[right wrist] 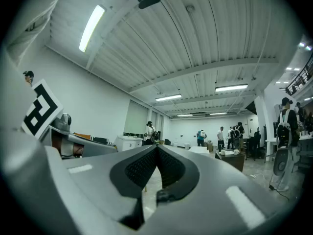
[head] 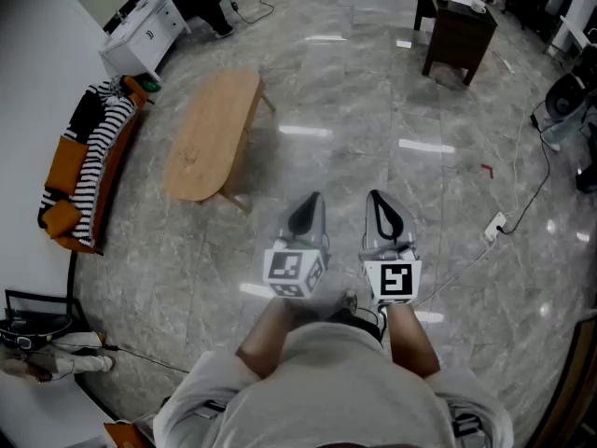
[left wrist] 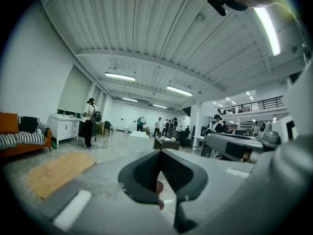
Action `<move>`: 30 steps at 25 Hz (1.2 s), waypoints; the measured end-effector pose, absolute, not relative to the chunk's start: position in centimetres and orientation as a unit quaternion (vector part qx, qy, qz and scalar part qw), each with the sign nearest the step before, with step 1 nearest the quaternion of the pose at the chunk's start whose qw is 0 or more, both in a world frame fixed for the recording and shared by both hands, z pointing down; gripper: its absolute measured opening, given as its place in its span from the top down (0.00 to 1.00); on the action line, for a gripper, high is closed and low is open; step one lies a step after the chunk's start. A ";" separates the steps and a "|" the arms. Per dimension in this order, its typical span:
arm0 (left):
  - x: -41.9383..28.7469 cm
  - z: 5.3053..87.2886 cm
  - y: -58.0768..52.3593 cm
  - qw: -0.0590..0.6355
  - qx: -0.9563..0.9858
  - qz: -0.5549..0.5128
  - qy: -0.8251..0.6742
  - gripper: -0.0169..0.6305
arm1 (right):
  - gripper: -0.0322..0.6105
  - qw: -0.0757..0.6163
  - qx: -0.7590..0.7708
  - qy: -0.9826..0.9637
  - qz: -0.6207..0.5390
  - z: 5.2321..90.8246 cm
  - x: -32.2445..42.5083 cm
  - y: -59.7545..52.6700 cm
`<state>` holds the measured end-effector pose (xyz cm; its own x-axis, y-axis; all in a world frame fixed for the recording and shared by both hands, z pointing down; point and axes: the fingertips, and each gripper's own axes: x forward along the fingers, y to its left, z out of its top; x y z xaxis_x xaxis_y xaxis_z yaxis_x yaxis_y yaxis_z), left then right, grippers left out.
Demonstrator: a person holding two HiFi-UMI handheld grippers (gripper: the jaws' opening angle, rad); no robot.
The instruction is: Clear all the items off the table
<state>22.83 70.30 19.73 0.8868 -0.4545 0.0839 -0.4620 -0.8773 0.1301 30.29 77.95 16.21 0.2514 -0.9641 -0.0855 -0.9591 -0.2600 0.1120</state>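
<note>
In the head view we stand on the floor (head: 373, 110), well apart from the wooden surface (head: 210, 133), which lies far and to the left. Its top looks bare; we see nothing on it. A sofa (head: 79, 180) with a striped blanket sits further left, and a dark desk (head: 459, 31) stands far right. We hold the left tool (head: 305, 215) and the right tool (head: 383, 215) side by side close to the body, both pointing away from us and over bare floor.

In the left gripper view, the left tool (left wrist: 160, 152) is clenched, jaw tips meeting with nothing gripped. A small pinkish patch shows through the gap lower down, and we cannot tell what it is. The surface (left wrist: 56, 173) lies low on the left, again with nothing showing on top.

In the right gripper view, the right tool (right wrist: 156, 148) is likewise clenched on nothing. The surface is not in view here; the desk (right wrist: 230, 159) and several people (right wrist: 234, 136) stand far off.

We judge the clearing done as far as these views show: both tools are empty and nothing is left on the surface.
</note>
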 end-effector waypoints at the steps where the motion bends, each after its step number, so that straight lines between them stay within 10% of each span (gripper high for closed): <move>1: 22.8 19.4 70.4 0.067 0.969 0.023 -0.238 0.94 | 0.94 0.016 0.790 -0.609 -0.068 16.1 30.2 78.0; 30: 17.2 20.5 62.0 0.064 0.944 0.023 -0.321 0.94 | 0.94 -0.012 0.722 -0.690 -0.046 17.5 24.9 67.5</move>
<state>17.19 62.02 20.49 0.7923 -0.6042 0.0845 -0.6101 -0.7851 0.1068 24.87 67.51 17.51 0.0424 -0.9956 -0.0836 -0.9978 -0.0464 0.0466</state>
